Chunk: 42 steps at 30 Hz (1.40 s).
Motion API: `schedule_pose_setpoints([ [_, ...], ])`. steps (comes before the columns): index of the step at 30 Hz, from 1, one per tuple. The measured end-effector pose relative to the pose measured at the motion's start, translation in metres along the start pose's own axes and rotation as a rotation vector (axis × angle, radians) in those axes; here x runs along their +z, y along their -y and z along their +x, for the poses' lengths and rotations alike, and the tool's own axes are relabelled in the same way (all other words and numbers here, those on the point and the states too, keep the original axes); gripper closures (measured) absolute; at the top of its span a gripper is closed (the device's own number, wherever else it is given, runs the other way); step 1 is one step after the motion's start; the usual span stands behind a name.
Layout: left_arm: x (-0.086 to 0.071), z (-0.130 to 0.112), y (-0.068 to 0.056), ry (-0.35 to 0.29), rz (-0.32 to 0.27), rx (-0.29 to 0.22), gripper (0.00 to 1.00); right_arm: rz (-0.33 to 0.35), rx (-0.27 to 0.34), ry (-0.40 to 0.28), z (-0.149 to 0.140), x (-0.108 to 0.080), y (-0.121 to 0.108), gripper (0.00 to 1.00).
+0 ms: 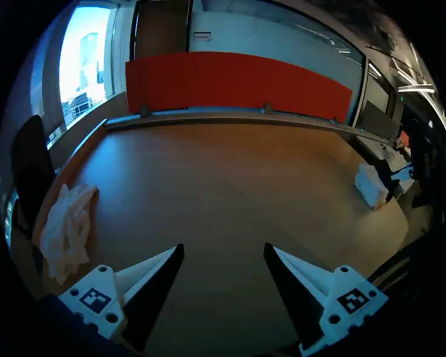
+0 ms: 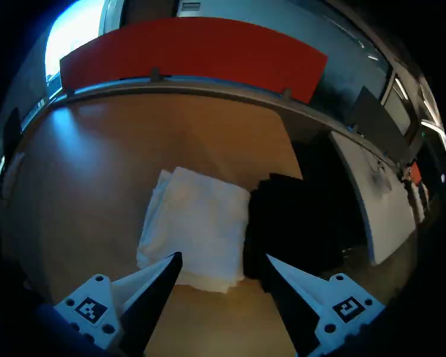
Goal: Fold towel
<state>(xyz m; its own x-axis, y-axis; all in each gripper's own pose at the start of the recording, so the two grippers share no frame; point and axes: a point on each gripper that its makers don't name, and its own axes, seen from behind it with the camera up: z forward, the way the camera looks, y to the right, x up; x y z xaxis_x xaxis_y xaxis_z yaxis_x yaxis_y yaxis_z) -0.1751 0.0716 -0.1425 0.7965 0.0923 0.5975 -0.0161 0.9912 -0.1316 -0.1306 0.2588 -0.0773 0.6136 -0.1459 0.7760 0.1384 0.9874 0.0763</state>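
A folded white towel stack [image 2: 196, 229] lies on the wooden table right ahead of my right gripper [image 2: 222, 258], which is open with its fingertips just over the stack's near edge. The same stack [image 1: 371, 184] appears far off at the table's right edge in the left gripper view. A crumpled white towel [image 1: 68, 229] lies at the table's left edge. My left gripper [image 1: 223, 249] is open over bare wood, to the right of that towel and apart from it.
The wooden table [image 1: 223, 178] is backed by a red divider panel [image 1: 235, 80]. A black chair [image 1: 27, 163] stands at the left. A dark chair [image 2: 300, 226] sits beside the folded stack, with a white desk [image 2: 377, 196] beyond.
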Motion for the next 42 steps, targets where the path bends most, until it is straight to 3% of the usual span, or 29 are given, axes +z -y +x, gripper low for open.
schedule_pose_setpoints([
  [18,0.001,0.005,0.002,-0.009,0.006,-0.017,0.0,-0.008,0.21,-0.352,0.072,-0.027,0.024,0.01],
  [27,0.003,0.008,0.003,-0.017,0.014,-0.023,0.0,-0.028,0.219,-0.458,0.087,-0.033,0.029,0.01],
  [36,0.005,0.016,0.009,-0.04,0.029,-0.046,0.0,-0.075,0.251,-0.621,0.118,-0.052,0.025,0.01],
  [42,0.007,0.027,0.011,-0.07,0.031,-0.051,0.0,-0.065,0.251,-0.664,0.13,-0.061,0.034,0.01],
])
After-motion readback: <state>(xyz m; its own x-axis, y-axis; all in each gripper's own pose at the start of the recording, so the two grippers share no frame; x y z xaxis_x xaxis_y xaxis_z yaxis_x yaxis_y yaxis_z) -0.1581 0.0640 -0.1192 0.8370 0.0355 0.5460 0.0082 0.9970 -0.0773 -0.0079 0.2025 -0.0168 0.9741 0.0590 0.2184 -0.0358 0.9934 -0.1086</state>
